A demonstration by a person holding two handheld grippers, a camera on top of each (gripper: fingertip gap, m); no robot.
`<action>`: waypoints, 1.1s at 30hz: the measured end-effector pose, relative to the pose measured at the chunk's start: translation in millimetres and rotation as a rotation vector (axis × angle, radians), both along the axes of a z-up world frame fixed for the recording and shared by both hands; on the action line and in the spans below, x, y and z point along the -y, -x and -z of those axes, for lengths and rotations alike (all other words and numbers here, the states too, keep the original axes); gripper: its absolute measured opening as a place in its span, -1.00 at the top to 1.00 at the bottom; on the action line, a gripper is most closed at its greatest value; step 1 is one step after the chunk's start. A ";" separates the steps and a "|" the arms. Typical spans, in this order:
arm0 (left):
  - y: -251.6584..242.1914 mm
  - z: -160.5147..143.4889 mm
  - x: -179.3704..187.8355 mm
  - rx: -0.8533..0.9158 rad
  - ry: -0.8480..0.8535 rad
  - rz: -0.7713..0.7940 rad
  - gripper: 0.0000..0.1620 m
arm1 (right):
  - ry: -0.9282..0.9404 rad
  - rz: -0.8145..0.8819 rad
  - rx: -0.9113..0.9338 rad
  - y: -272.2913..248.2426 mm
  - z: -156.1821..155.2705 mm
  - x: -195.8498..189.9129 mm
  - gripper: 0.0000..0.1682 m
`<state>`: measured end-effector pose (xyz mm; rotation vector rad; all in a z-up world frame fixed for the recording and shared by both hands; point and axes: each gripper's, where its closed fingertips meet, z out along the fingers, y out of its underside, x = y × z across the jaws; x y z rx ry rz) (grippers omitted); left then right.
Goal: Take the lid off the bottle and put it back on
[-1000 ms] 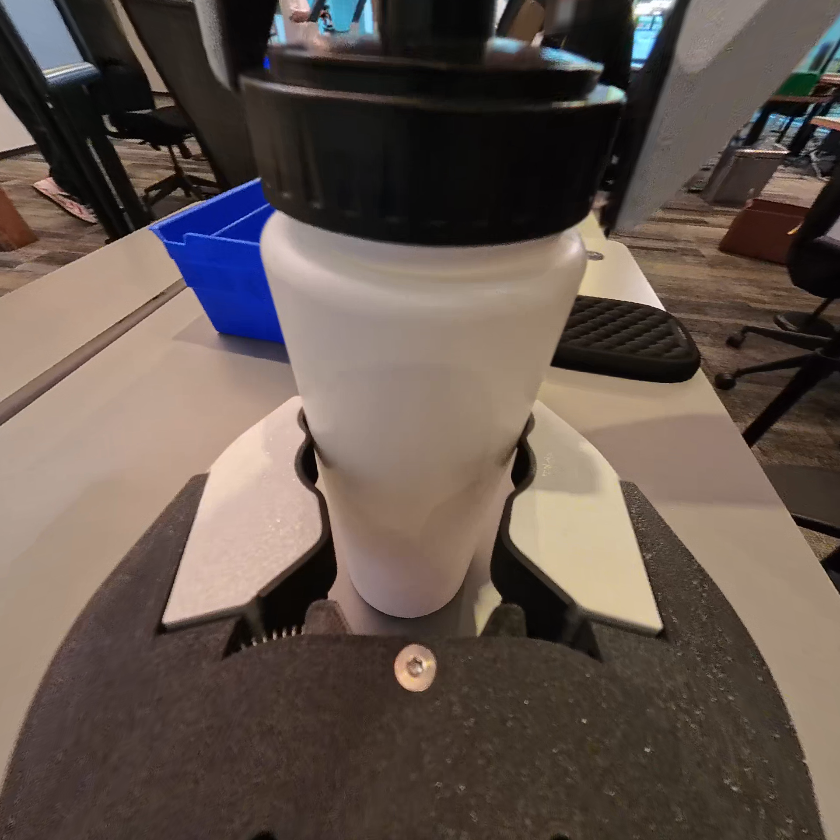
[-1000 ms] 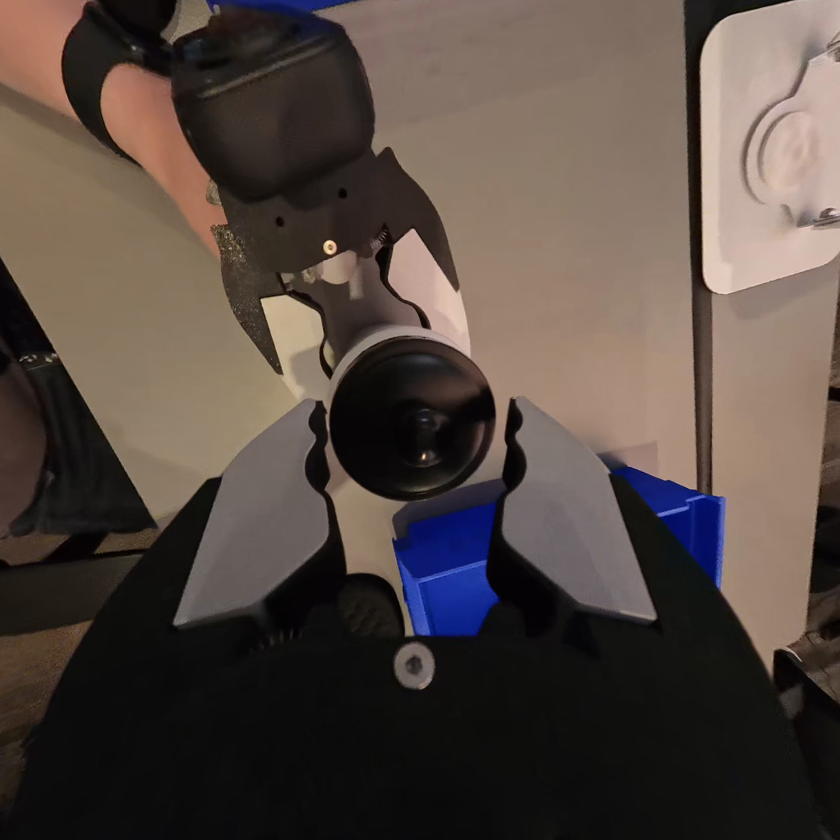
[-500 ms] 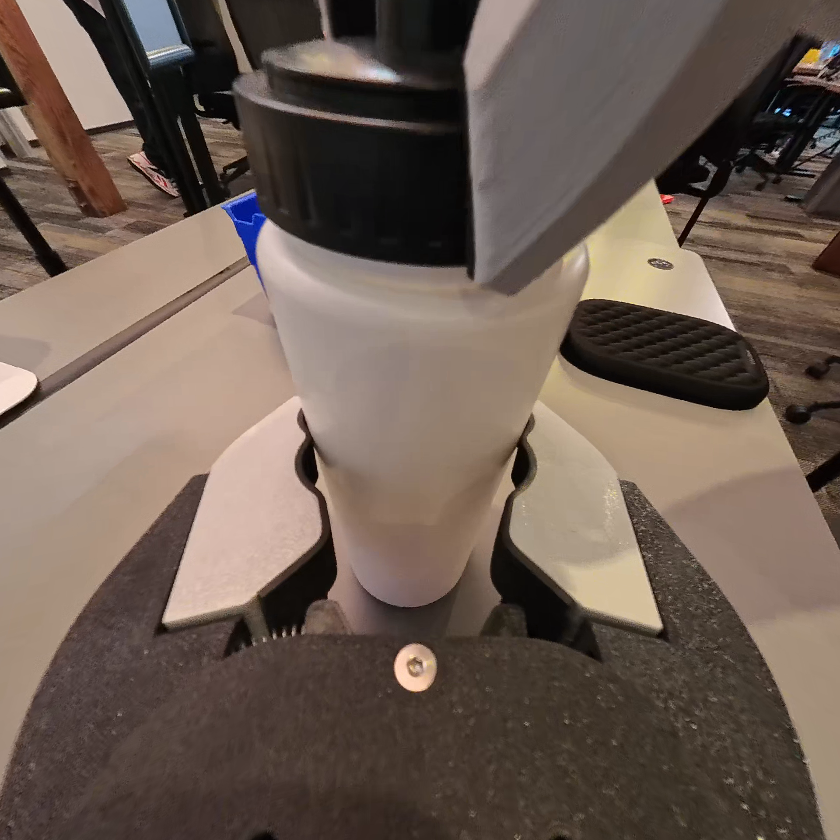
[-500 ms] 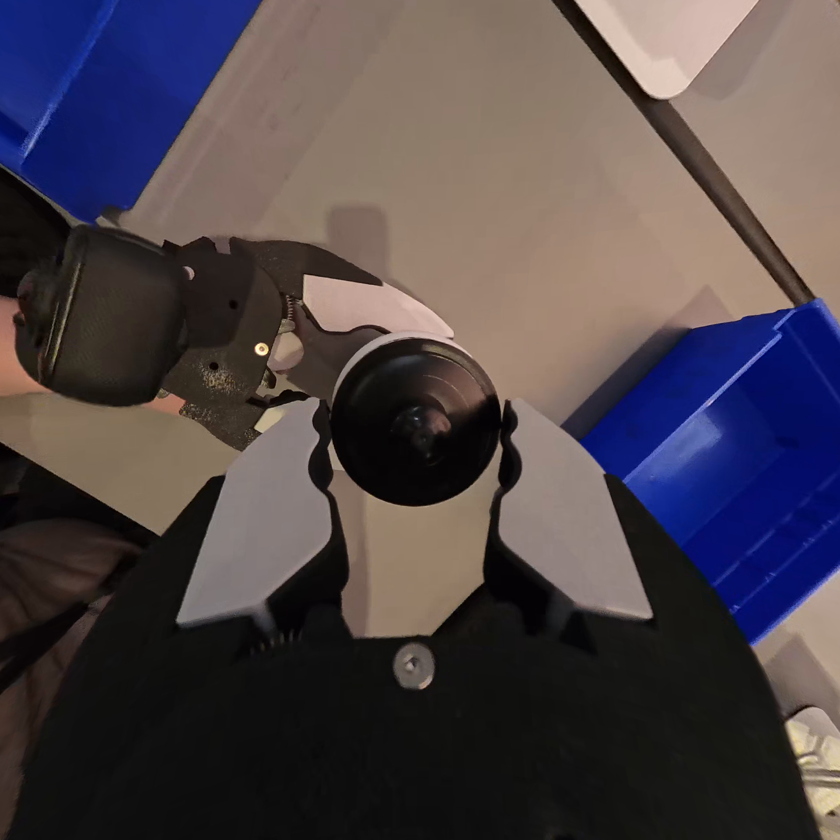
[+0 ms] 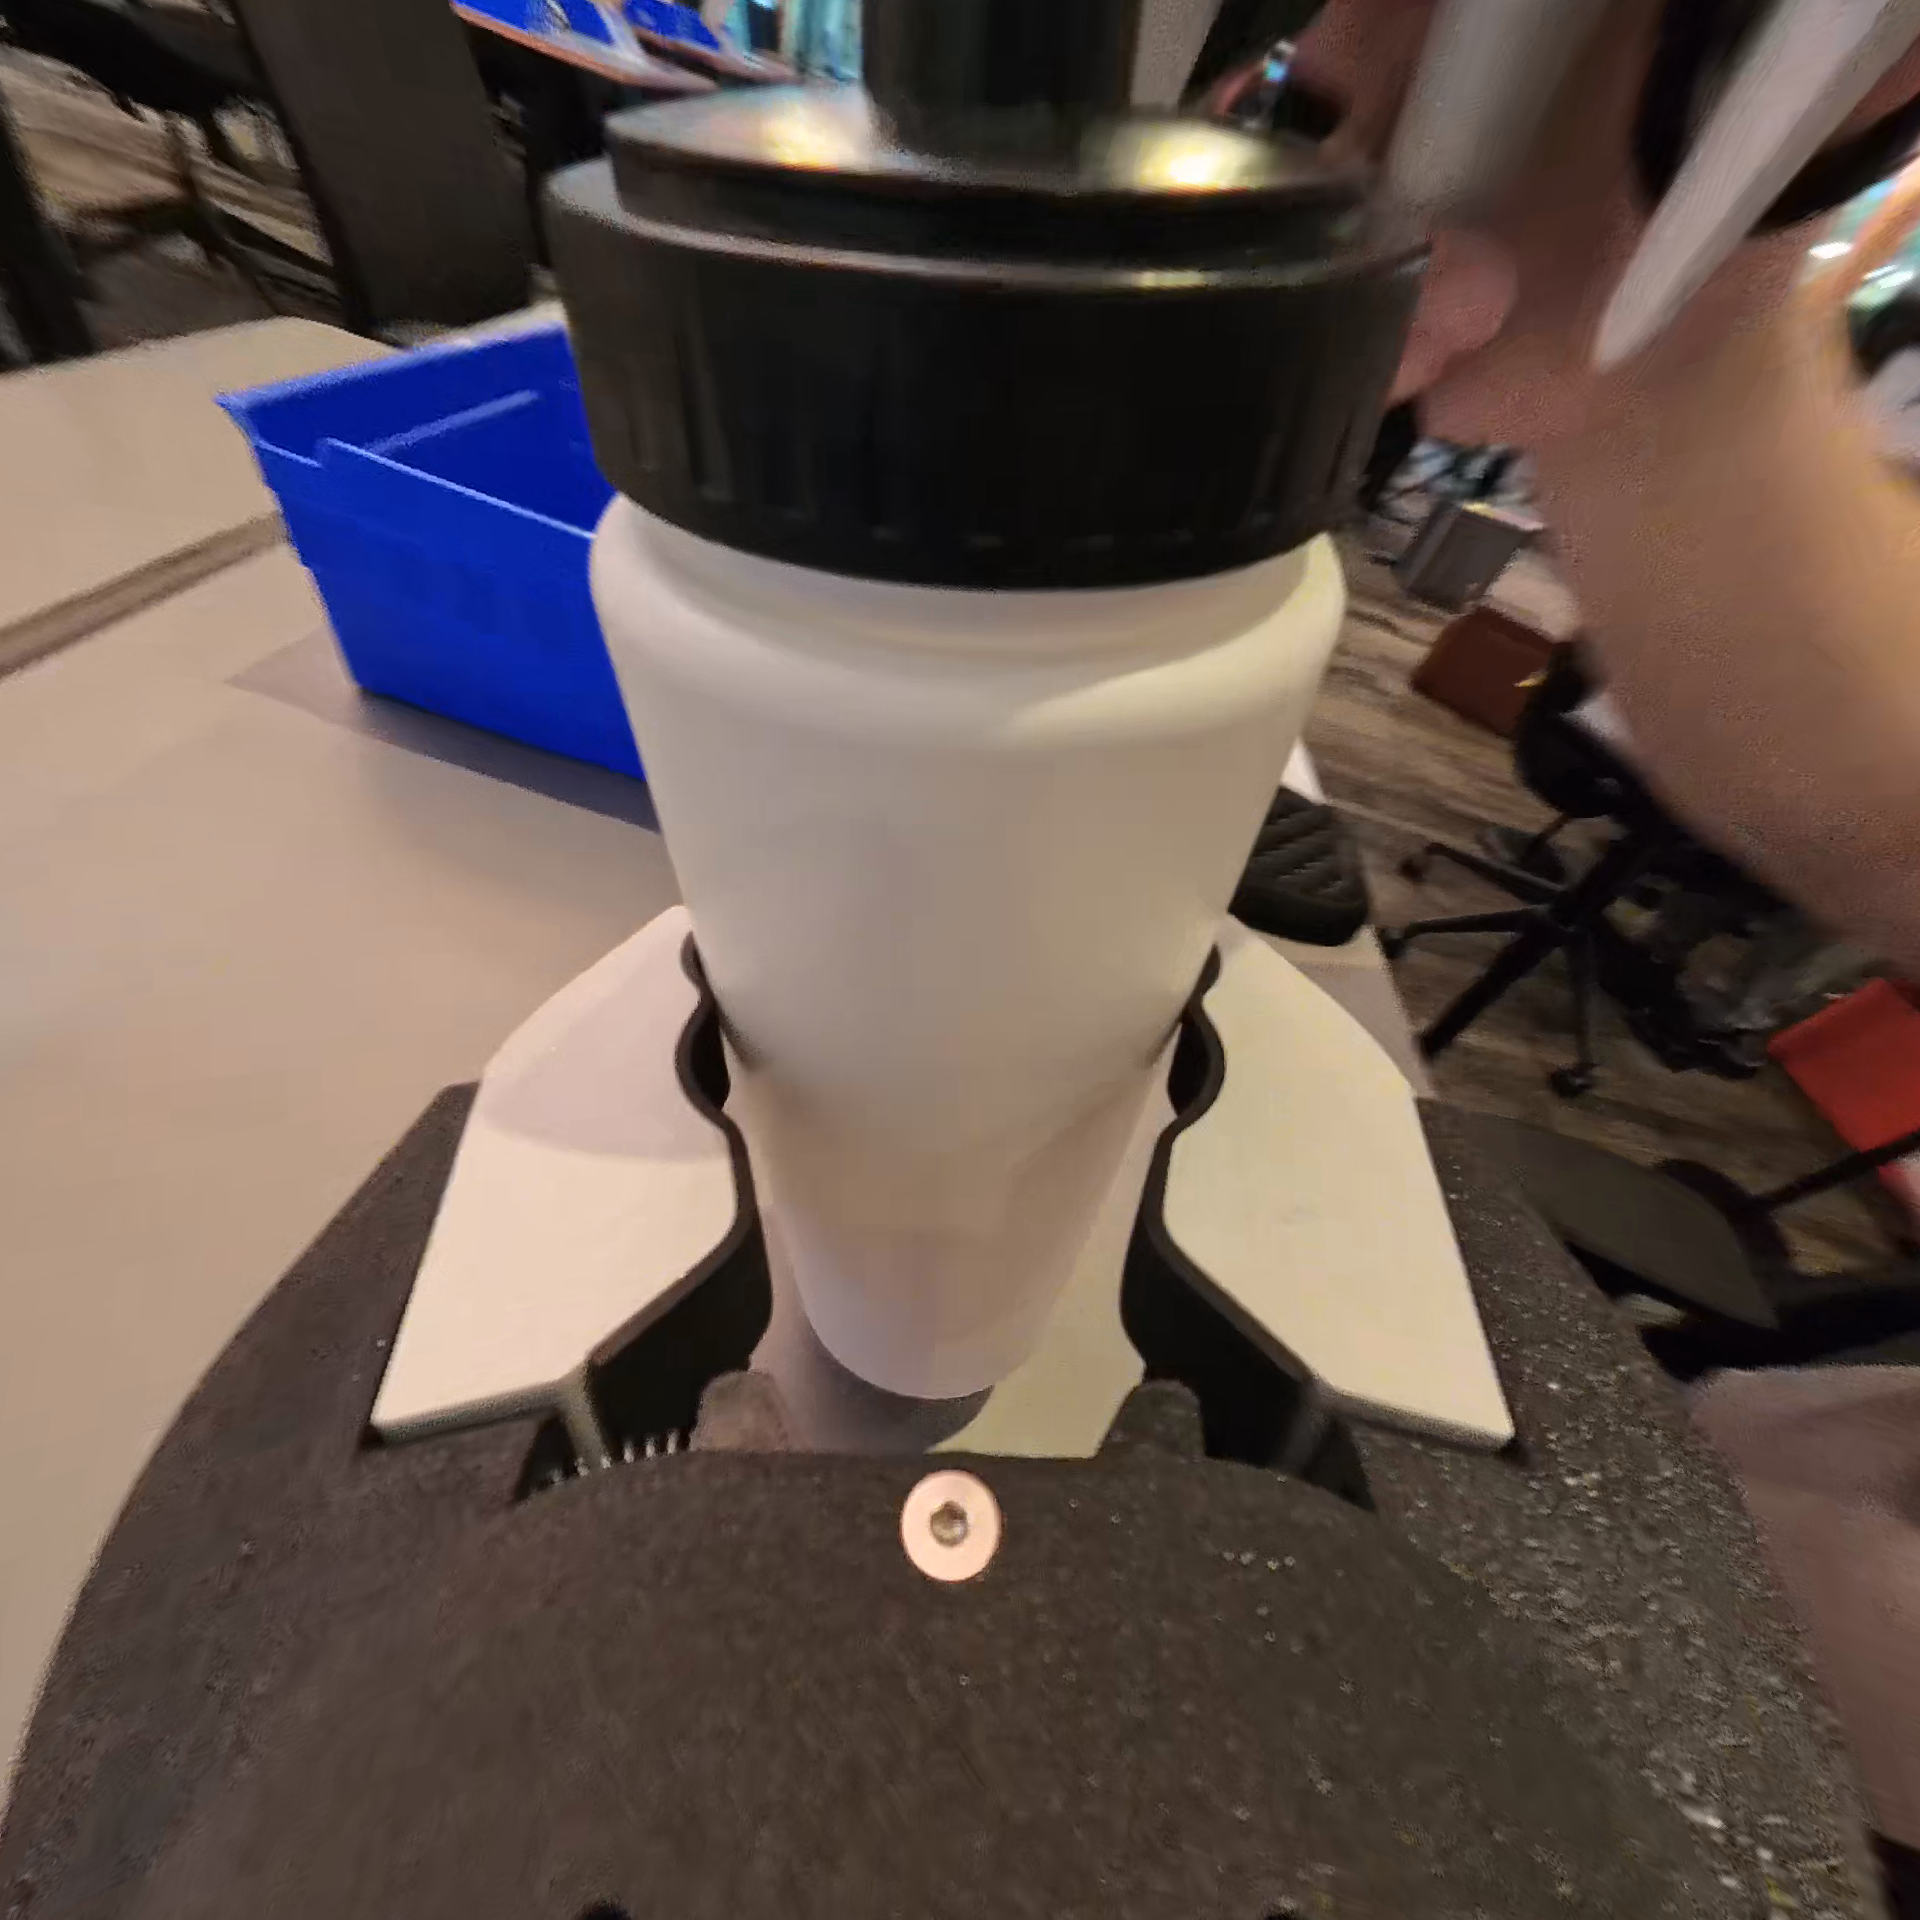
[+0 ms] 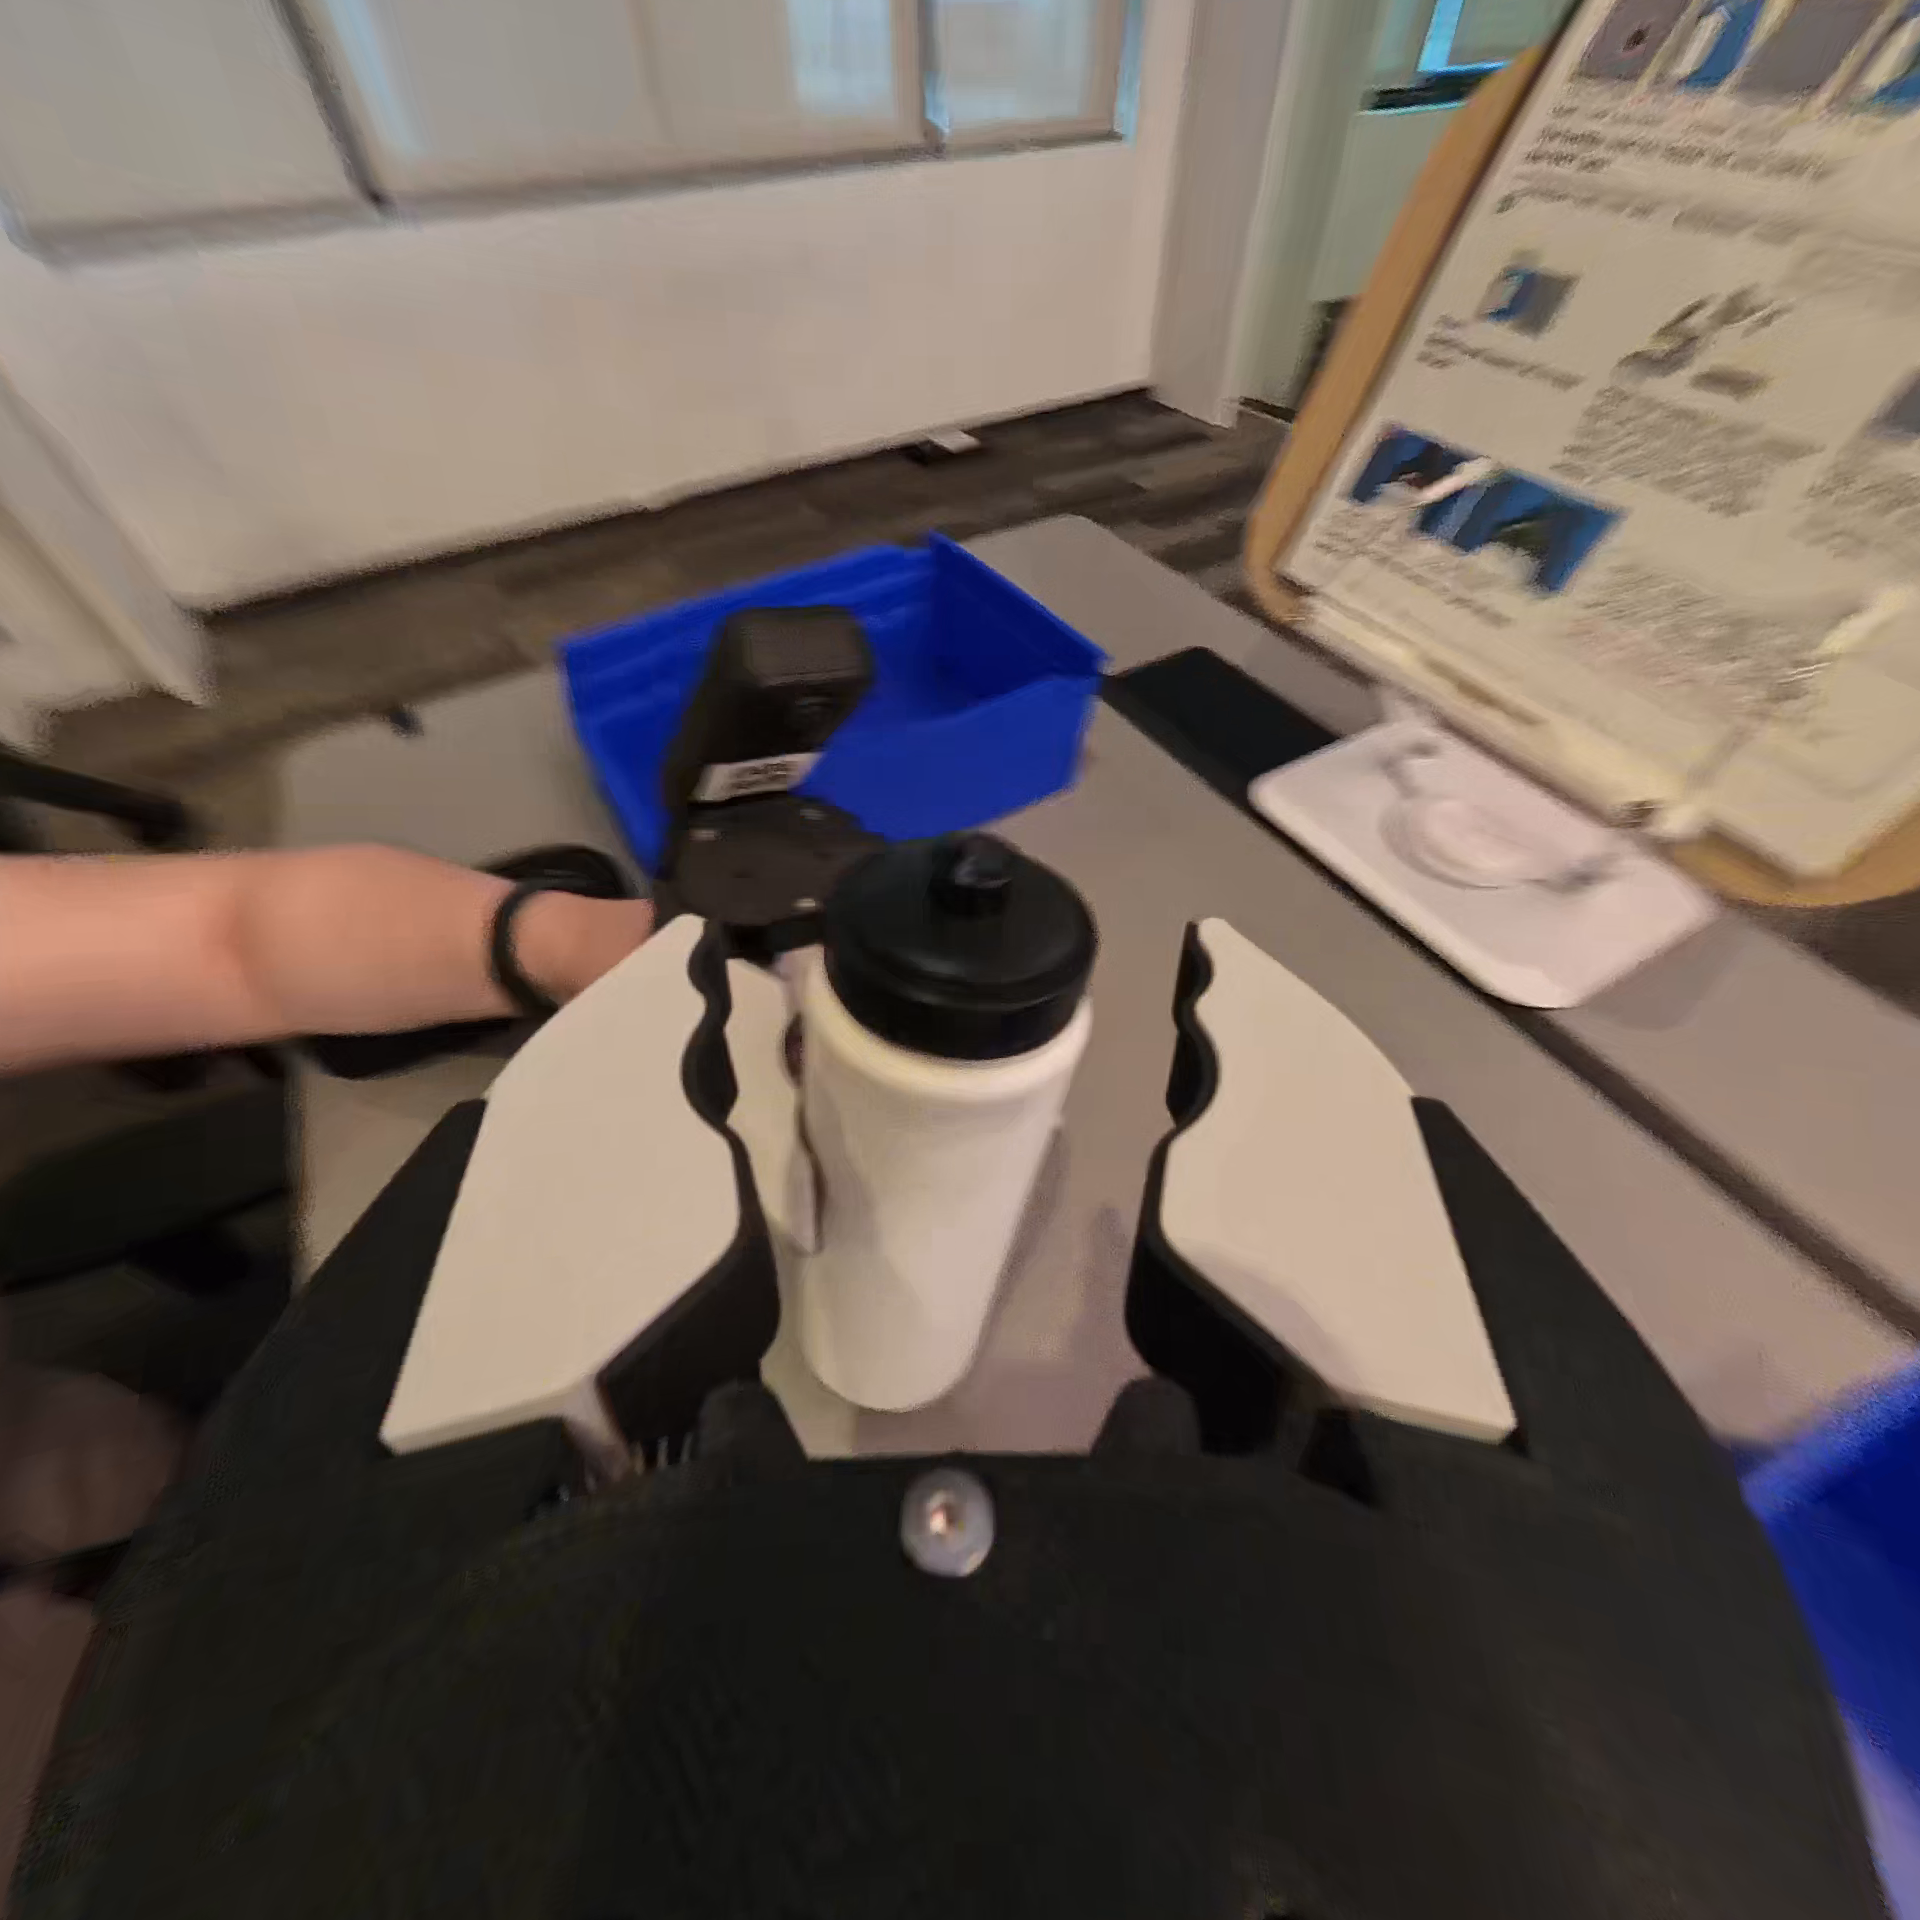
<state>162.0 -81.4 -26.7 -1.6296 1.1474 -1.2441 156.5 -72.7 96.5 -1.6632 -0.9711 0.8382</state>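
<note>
**Onlooker A:** Gripping low on the body, the left claw (image 5: 951, 1122) has its fingers pressed into both sides of the white bottle (image 5: 956, 862), which stands upright over the grey bench (image 5: 208, 935). See how the wall pinches in a little where the fingers meet it?

**Onlooker B:** Yes, so it's soft, squeezable plastic, and I'd guess light. Squeeze harder and it may buckle or twist in the grip. And the right claw (image 6: 951, 1049)?

**Onlooker A:** Spread wide, holding nothing. From its own view the bottle sits between its fingers but clear of both. The black lid (image 6: 961, 956) is at twelve o'clock from it, seated on the neck.

**Onlooker B:** That lid looks stiff, with ribs around the rim. I'd take it across the ribbed band, not by the small spout on top, which is narrow and could slip.

**Onlooker A:** Agreed. Whether it is screwed tight, I can't tell. A blue bin (image 6: 935, 707) sits behind the bottle at about eleven o'clock, well out of the way.
</note>
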 end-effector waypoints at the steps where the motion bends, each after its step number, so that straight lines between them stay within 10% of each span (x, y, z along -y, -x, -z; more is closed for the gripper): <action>1: 1.7 -5.1 3.5 0.011 0.041 0.031 -0.05 | 0.064 -0.043 -0.076 0.7 0.3 2.3 0.00; 9: 11.5 -24.9 18.1 0.050 0.249 0.150 -0.05 | 0.252 -0.192 -0.312 15.0 16.2 -9.9 0.00; 18: 18.1 2.3 -33.6 -0.110 -0.316 -0.195 -0.05 | 0.062 -0.299 -0.188 24.6 41.8 -16.9 0.00; 33: 15.6 20.0 -44.3 0.006 -0.262 -0.137 -0.05 | -0.016 -0.469 -0.221 33.4 51.3 -27.3 -0.01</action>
